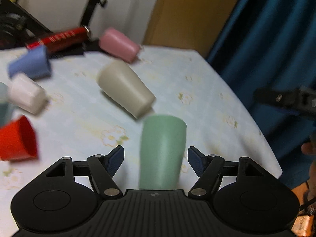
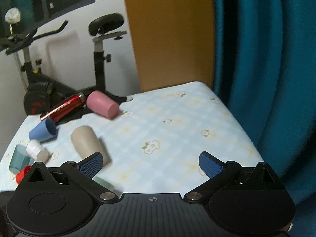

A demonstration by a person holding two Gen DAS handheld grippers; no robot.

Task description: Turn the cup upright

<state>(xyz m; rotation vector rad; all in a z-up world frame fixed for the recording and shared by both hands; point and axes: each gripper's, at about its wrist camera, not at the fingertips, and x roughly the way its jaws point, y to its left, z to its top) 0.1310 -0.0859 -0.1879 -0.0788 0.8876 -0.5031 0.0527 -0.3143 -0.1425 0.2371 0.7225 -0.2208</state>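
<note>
Pale blue checked cloth with small flower prints covers the bench (image 2: 177,118), which carries a scatter of cups; a teal curtain (image 2: 266,79) hangs to its right and an exercise bike (image 2: 98,45) stands behind it. A red metallic cylinder (image 2: 65,107) lies at the far left edge; it bears pale lettering too blurred to read.

The left claw (image 1: 156,161) is spread wide, its two blue pads standing clear on either side of the mint green cup (image 1: 163,154), touching nothing. This cup sits on the bench between those pads, close to the claw's body. Its long axis runs nearly straight away from the camera and up the picture, the closed flat end being the far, upper one; the near end is hidden behind the claw's body, so whether it stands mouth-down or lies tilted cannot be told for certain. No marking shows on it.

Just beyond it lies a beige cup (image 1: 126,90) on its side, its flat end almost touching the green one. Farther back a pink cup (image 1: 119,44) also lies on its side. At the left are a blue cup (image 1: 29,64), a white cup (image 1: 26,93) and a red cup (image 1: 17,140), all tipped over.

The right claw (image 2: 151,165) is likewise wide open and holds nothing, above bare cloth
</note>
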